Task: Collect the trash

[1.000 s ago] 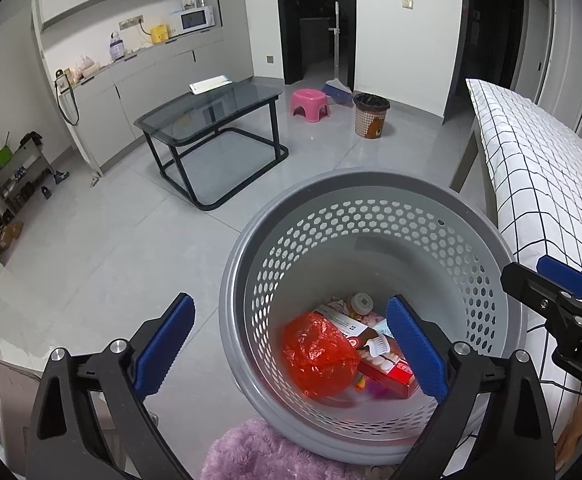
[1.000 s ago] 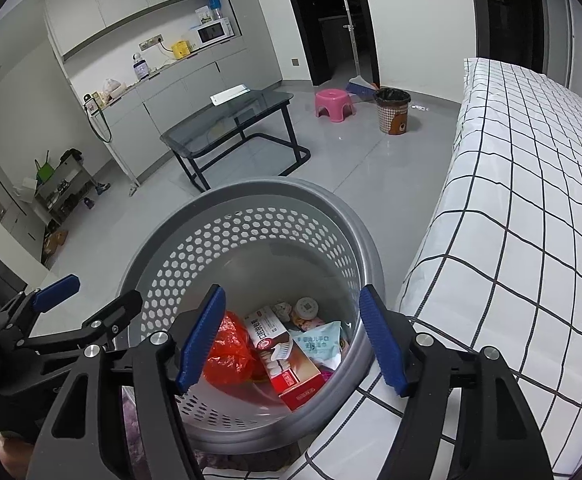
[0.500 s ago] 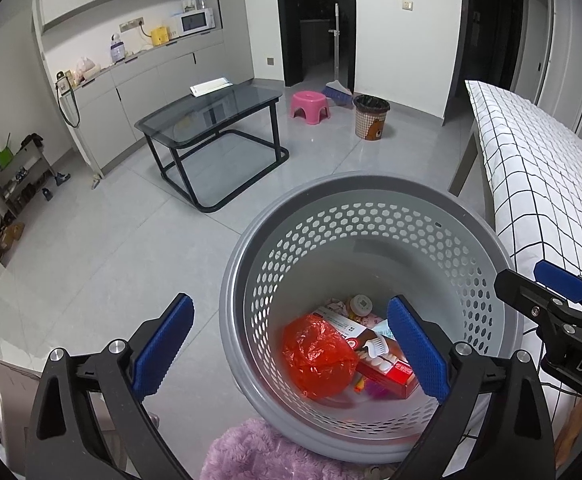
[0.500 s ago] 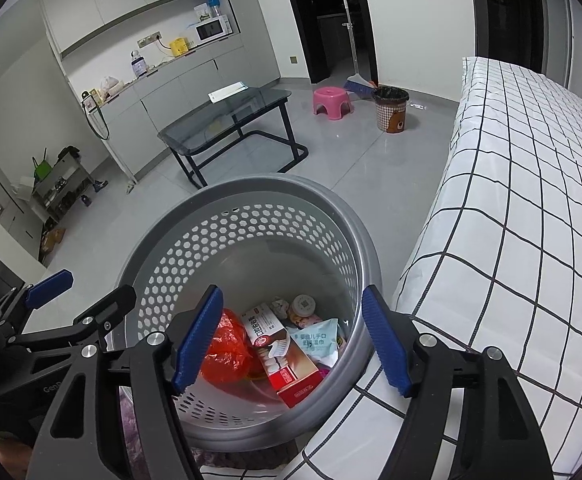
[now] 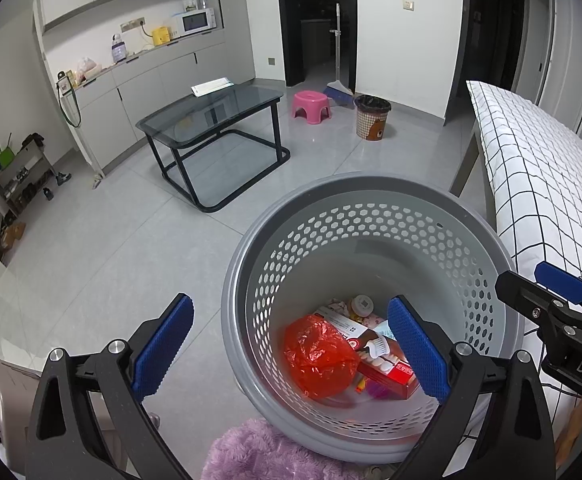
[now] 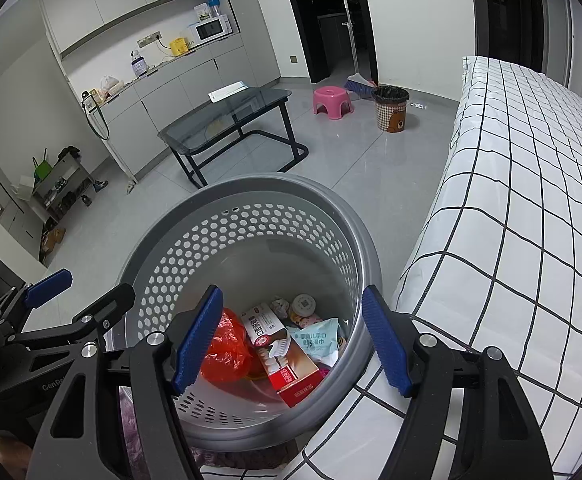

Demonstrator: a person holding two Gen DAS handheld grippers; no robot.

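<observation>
Grey perforated plastic formed the round basket [image 5: 371, 216] that filled the lower part of both wrist views, and everything below is placed against it. At its bottom lay the collected trash: a crumpled red plastic bag [image 5: 319, 354] on the side away from the bed, a red and white toothpaste box [image 6: 281, 350] beside the bag, a pale blue wet-wipe packet [image 6: 317, 340] on the bed side, and a small round lid-like thing [image 6: 303, 303] towards the far wall. More small bits lay under the box, but they were too covered to name, and the print on the packets was too small to read.

The basket's near rim was cut off by the left gripper's frame in the left wrist view, where a patch of purple fluffy fabric [image 5: 251, 452] showed just below it. The bed [image 6: 531, 208], covered in a white sheet with a black grid, stood close against the basket's right side, its far end running out of frame.

Both tools pointed steeply down at the basket. The left gripper [image 5: 291, 354] hung with its blue pads wide apart and nothing between them, one pad over the floor and the other over the basket's interior. The right gripper [image 6: 291, 338] hung above the basket's opening, jaws likewise spread and empty.
</observation>
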